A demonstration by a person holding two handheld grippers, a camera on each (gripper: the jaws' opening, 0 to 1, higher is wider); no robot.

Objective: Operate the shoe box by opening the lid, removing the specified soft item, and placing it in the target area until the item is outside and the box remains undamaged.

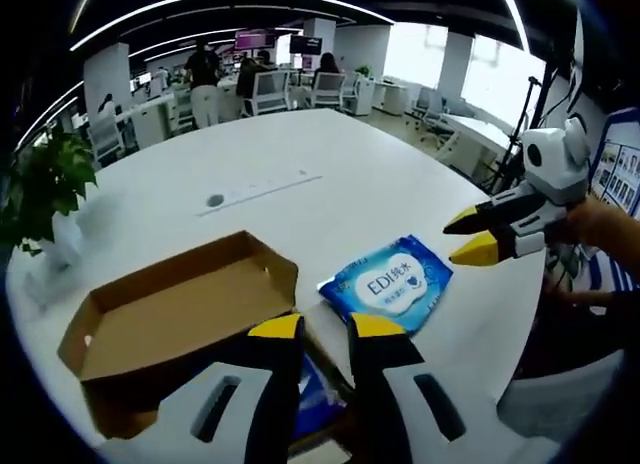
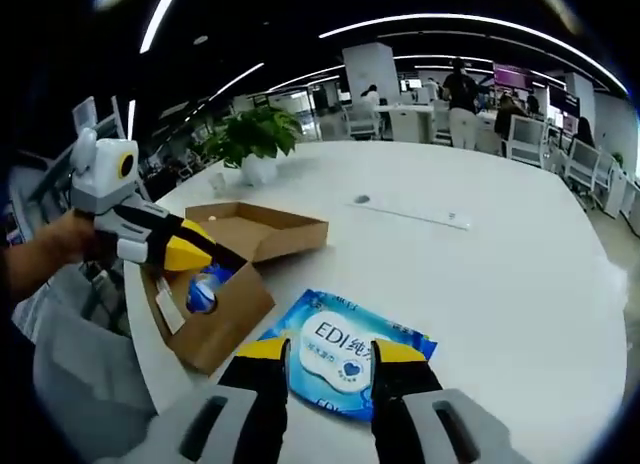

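Left gripper view: I note the soft pack [image 1: 388,281], blue and white with printed lettering, lying flat on the white table [image 1: 330,194] just ahead of my left gripper [image 1: 326,327] and slightly to the right of its tips. It is outside the shoe box [image 1: 175,319]. The brown cardboard box lies open, its lid flap spread to the left of my fingers [image 1: 275,328]. The left jaws stand narrowly parted and hold nothing. The right gripper [image 1: 472,234] enters from the right, a hand [image 1: 605,224] behind it, its yellow tips slightly apart and empty, hovering beyond the pack.

Right gripper view: The pack [image 2: 345,352] lies directly between and ahead of my right gripper [image 2: 331,350], whose jaws are moderately apart and empty. The open box [image 2: 225,284] sits left of the fingertips, with a blue item inside. The left gripper [image 2: 190,249] hangs over that box. A potted plant [image 2: 250,134] stands beyond, and an office with chairs and people lies behind.
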